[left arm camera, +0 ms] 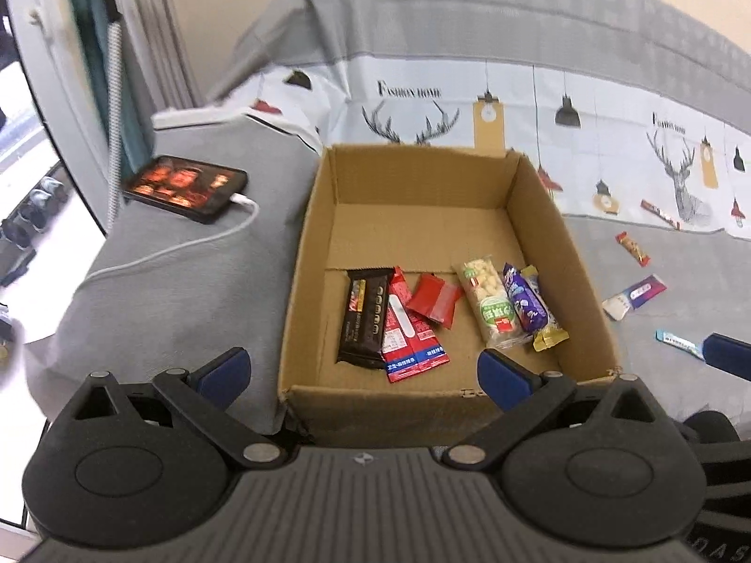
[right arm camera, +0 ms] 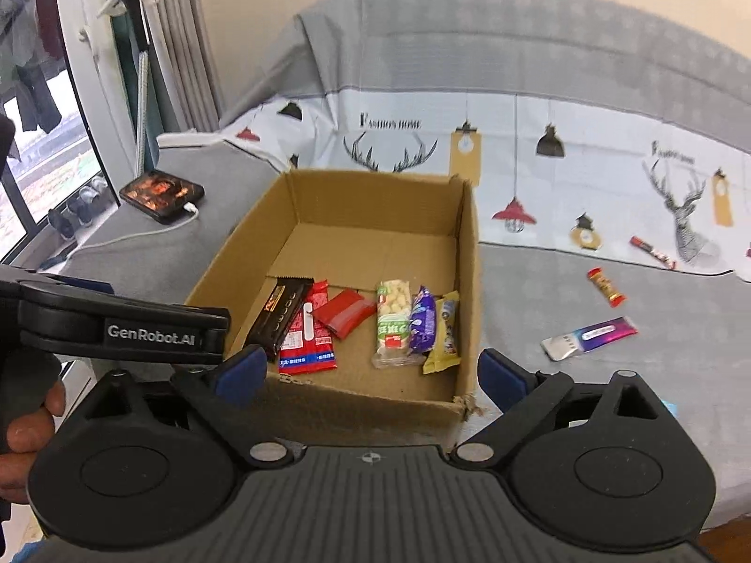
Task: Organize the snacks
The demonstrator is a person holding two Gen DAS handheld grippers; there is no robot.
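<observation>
Beside right tongs (right arm camera: 371, 370): gripping hand (right arm camera: 28, 427).

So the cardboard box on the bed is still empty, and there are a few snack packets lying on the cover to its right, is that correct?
Not quite. The cardboard box is not empty: several snacks already lie on its floor, among them a black bar and a purple packet. Both wrist views show this. The loose packets on the cover to its right, such as the silver and purple one, are there as you said.
</observation>
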